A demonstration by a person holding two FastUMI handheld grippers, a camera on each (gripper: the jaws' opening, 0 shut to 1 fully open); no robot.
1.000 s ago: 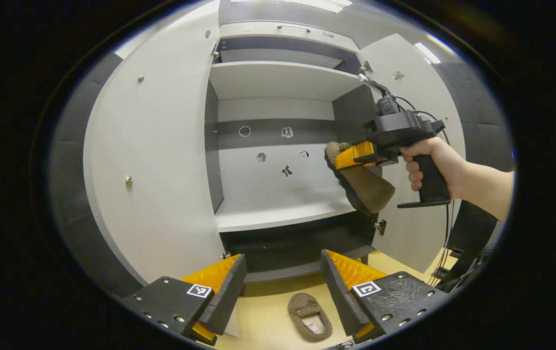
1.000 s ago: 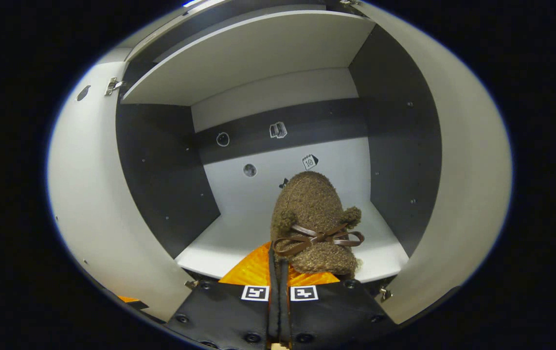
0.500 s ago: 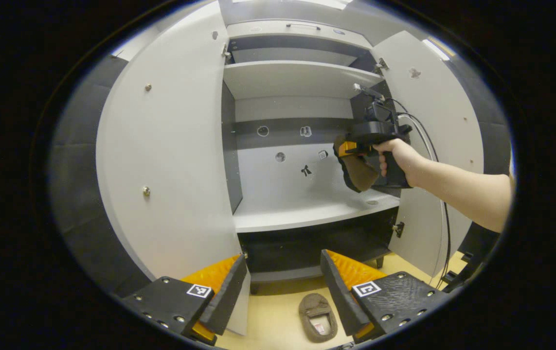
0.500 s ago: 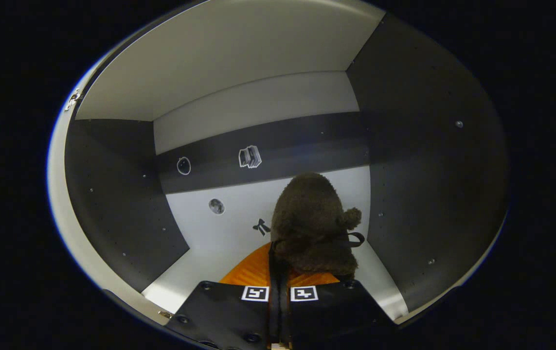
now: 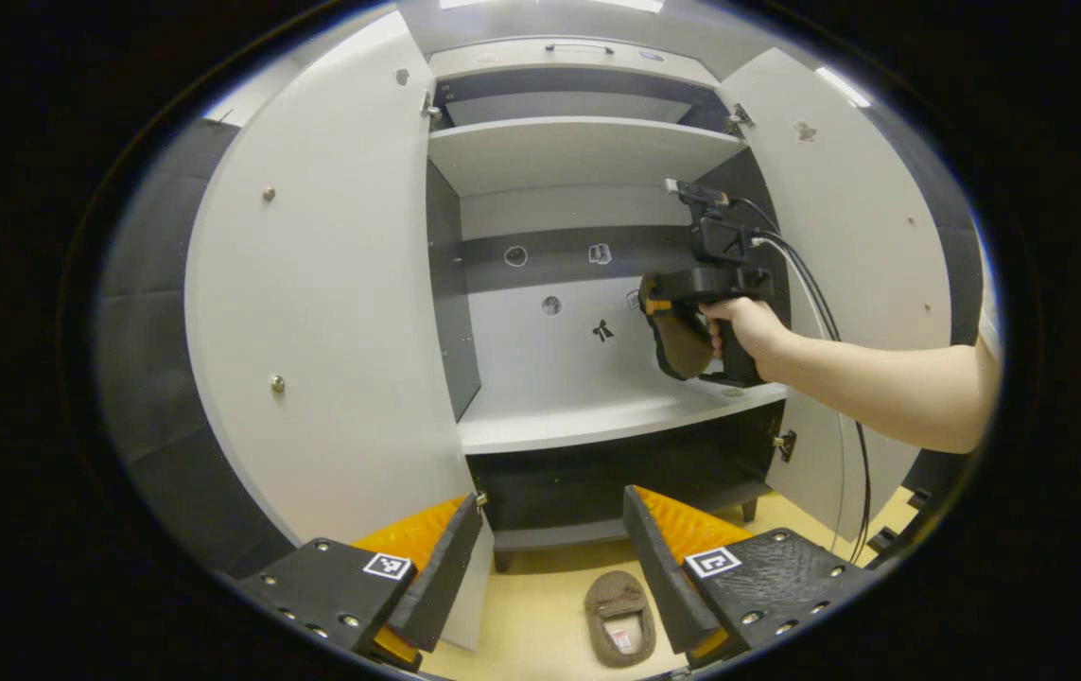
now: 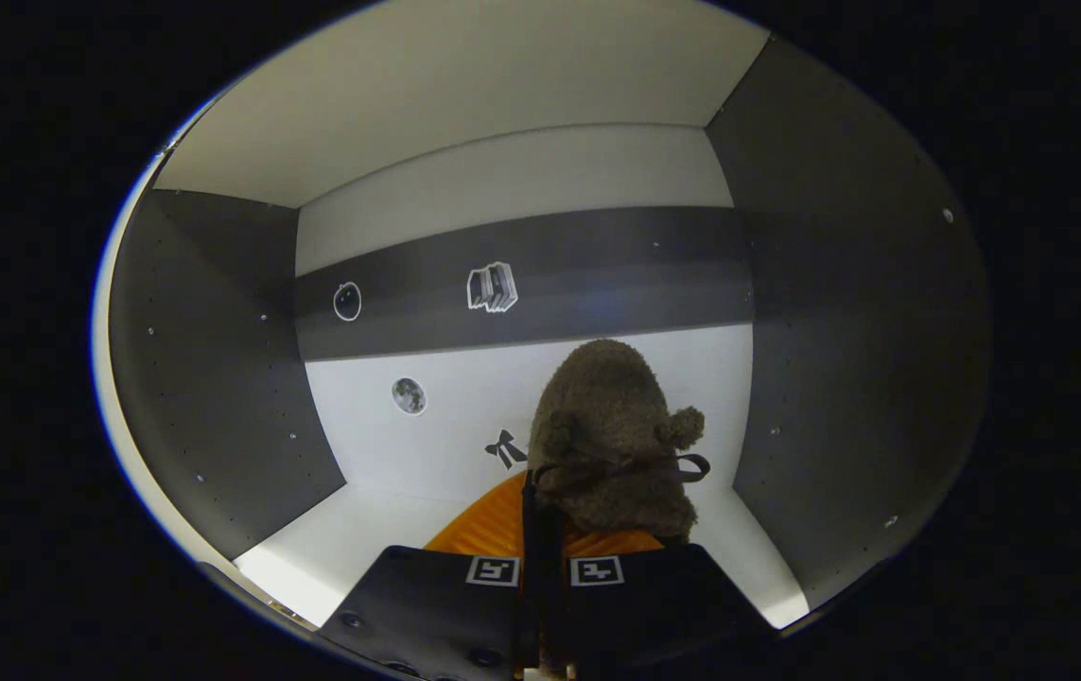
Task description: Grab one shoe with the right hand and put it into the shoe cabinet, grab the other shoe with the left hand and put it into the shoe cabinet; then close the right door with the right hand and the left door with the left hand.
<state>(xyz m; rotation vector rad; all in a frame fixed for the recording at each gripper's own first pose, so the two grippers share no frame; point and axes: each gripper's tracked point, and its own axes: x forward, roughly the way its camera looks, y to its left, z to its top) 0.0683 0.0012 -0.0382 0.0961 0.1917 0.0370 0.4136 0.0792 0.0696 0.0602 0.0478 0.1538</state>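
Right hand-held gripper [image 6: 545, 577] clenched on a fuzzy brown shoe [image 6: 608, 435], held inside the shoe cabinet [image 5: 587, 151] above its white shelf [image 6: 360, 530], toe toward the back wall. Seen also from the left gripper view, carried by a hand [image 5: 746, 326] at the cabinet's right side. Left hand-held gripper [image 5: 551, 558] released, jaws wide apart, above the other shoe [image 5: 619, 617] lying on the floor [image 5: 531, 634]. Left door [image 5: 322, 303] and right door [image 5: 843, 199] both swung open

Lower left and lower right of the left gripper view, the left gripper [image 5: 549, 558] has black plates with screws and small square black-and-white markers. At centre right, the right gripper [image 5: 658, 307] is black, cables trailing; bare forearm [image 5: 880, 388].
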